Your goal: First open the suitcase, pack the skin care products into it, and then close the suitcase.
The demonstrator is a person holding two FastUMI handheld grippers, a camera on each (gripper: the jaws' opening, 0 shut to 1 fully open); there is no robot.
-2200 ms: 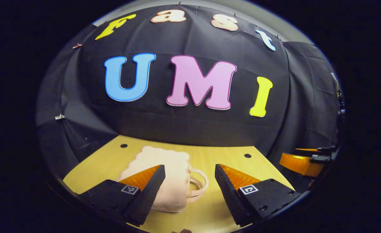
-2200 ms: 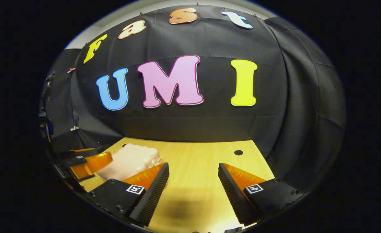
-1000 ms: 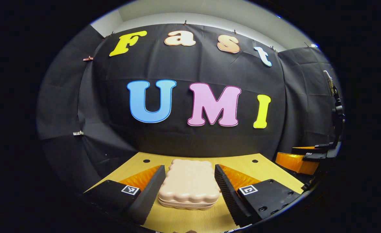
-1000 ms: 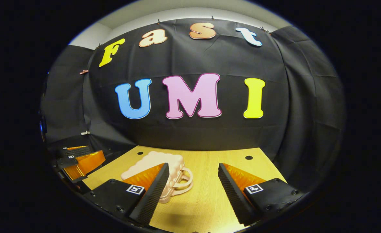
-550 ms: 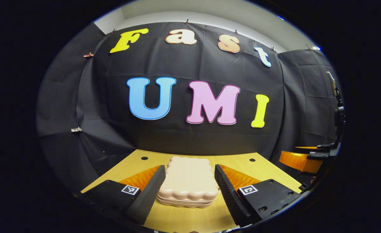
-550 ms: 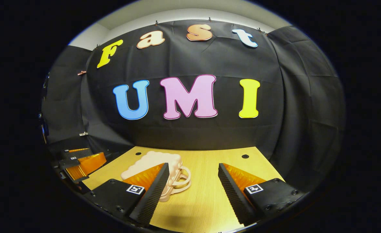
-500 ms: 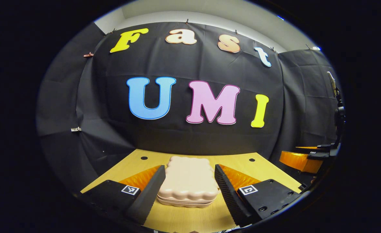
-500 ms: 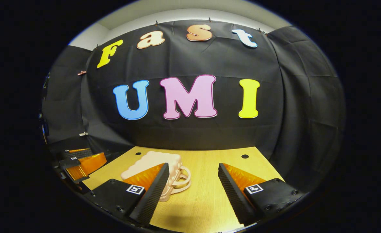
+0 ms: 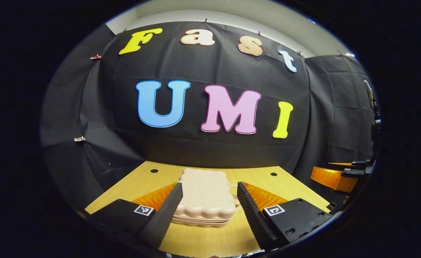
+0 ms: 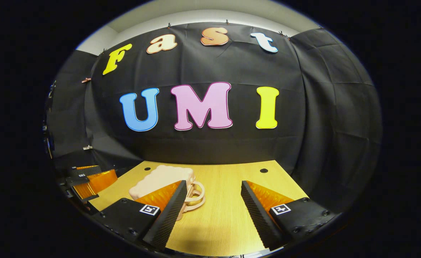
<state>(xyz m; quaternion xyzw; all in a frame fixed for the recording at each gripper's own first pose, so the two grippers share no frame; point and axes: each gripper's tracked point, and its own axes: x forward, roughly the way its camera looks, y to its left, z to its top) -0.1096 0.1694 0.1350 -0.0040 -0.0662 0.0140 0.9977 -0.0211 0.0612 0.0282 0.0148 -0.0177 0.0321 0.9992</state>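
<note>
Suitcase: we've got a small pale pink suitcase [image 9: 206, 196] lying flat on the wooden table [image 9: 131, 184], lid down and shut, with that wavy scalloped outline around its shell. It sits toward the table's left side and closer to the back edge than to the front one.

Handle: in the right gripper view we can see the suitcase [image 10: 160, 178] has a looped handle [image 10: 196, 195] on the side facing the table's middle. From the left gripper view we just catch a sliver of it poking out at the case's right side.

Left gripper: our left gripper [image 9: 209, 189] is spread wide, holding nothing. The suitcase shows between its two fingers, and we can't tell whether either finger touches the shell. In the right gripper view the same gripper [image 10: 90, 179] shows by the table's left edge.

Right gripper: our right gripper [image 10: 214, 187] is also spread apart and empty, hovering over bare wood near the table's middle. Its left finger [image 10: 167, 208] overlaps the suitcase and handle in the picture, so part of the case is hidden from us there. In the left gripper view this gripper [image 9: 337, 175] shows off past the table's right edge.

Around it: two small dark holes [image 9: 154, 171] sit near the table's back corners. The black cloth wall [image 9: 214, 150] hangs right behind the back edge.
</note>
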